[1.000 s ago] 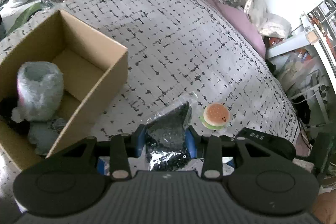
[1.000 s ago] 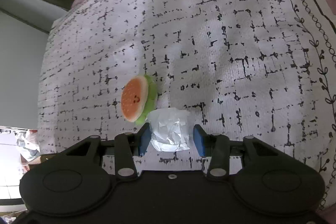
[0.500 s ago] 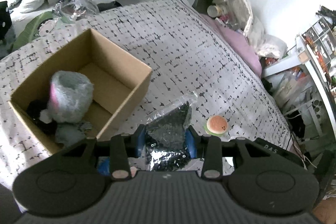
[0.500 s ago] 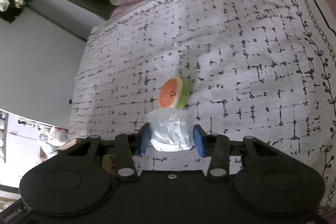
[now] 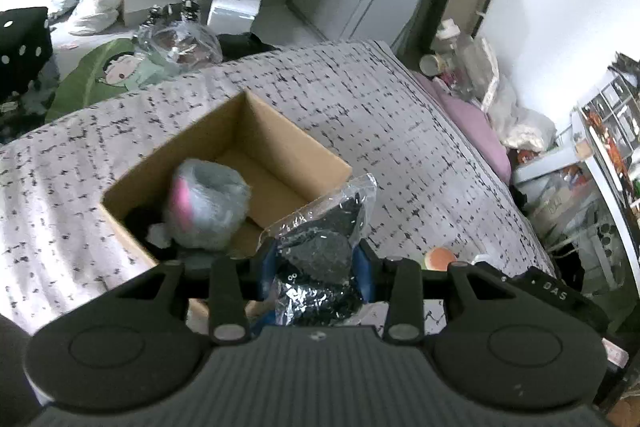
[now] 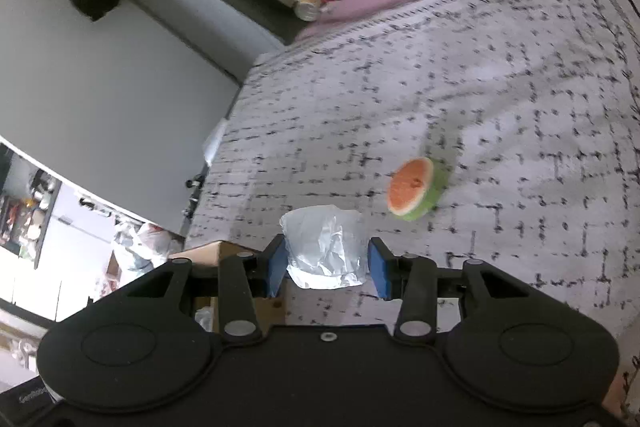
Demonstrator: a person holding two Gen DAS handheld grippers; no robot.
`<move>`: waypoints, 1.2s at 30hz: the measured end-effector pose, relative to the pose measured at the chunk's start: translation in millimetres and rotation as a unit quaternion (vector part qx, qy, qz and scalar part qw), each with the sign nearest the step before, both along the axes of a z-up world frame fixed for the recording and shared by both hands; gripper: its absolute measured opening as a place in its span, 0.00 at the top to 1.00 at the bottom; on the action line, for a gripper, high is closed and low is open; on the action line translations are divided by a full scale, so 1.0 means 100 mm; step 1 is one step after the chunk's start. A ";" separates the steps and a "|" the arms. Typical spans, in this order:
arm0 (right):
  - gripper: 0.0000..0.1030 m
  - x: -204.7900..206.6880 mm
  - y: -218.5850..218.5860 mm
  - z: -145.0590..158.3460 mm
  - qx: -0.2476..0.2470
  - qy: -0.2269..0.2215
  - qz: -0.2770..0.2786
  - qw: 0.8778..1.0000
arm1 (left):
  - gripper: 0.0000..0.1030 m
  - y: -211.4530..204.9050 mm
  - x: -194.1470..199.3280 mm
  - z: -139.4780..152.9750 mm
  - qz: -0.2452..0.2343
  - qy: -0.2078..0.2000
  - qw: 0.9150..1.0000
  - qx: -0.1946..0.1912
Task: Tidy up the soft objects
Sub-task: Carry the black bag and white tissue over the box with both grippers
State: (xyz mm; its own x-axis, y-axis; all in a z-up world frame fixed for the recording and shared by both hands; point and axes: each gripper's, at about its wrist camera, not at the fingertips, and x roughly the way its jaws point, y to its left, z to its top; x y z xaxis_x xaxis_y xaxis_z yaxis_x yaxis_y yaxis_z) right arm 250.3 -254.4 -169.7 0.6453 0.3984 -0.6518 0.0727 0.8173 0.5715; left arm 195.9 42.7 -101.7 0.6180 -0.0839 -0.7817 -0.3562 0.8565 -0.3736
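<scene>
A clear plastic bag of dark, glittery stuff (image 5: 320,259) is pinched between the blue pads of the left tool (image 5: 316,267), held in the air just beside the near corner of the open cardboard box (image 5: 280,131), not yet over its opening. A crumpled white plastic-wrapped bundle (image 6: 326,247) is pinched the same way in the right tool (image 6: 328,263), above the patterned bedspread (image 6: 500,87); a corner of the box shows at that tool's lower left. The box stands on the bed and holds a fuzzy grey and pink plush (image 5: 204,203) over some dark items. A small burger-shaped squishy toy (image 6: 414,189) lies on the bedspread, well apart from the box and held by neither tool. The step in hand looks like the carry to the box with both loads. The next move calls for bringing each bag over the free part of the box beside the plush, then spreading the pads to drop it; the burger toy remains to be collected.
</scene>
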 end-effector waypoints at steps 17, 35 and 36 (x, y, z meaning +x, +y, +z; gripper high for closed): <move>0.59 -0.23 0.65 0.29 -0.005 -0.084 0.113 0.990 | 0.62 0.45 -0.14 0.02 0.026 -0.017 0.999 0.012; 0.59 -0.16 1.04 0.27 0.017 -0.105 0.154 0.982 | 0.61 0.56 0.18 -0.30 0.027 0.002 1.000 -0.016; 0.59 -0.14 1.04 0.27 0.019 -0.103 0.153 0.983 | 0.61 0.56 0.20 -0.32 0.027 0.003 0.999 -0.021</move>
State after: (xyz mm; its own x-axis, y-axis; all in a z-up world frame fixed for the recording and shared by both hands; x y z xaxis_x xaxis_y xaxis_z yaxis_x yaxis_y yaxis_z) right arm 236.3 -150.7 -143.0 0.6090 0.6158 -0.4999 -0.2936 0.7605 0.5792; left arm 215.8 98.2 -133.9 0.6178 -0.0834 -0.7819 -0.4042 0.8193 -0.4068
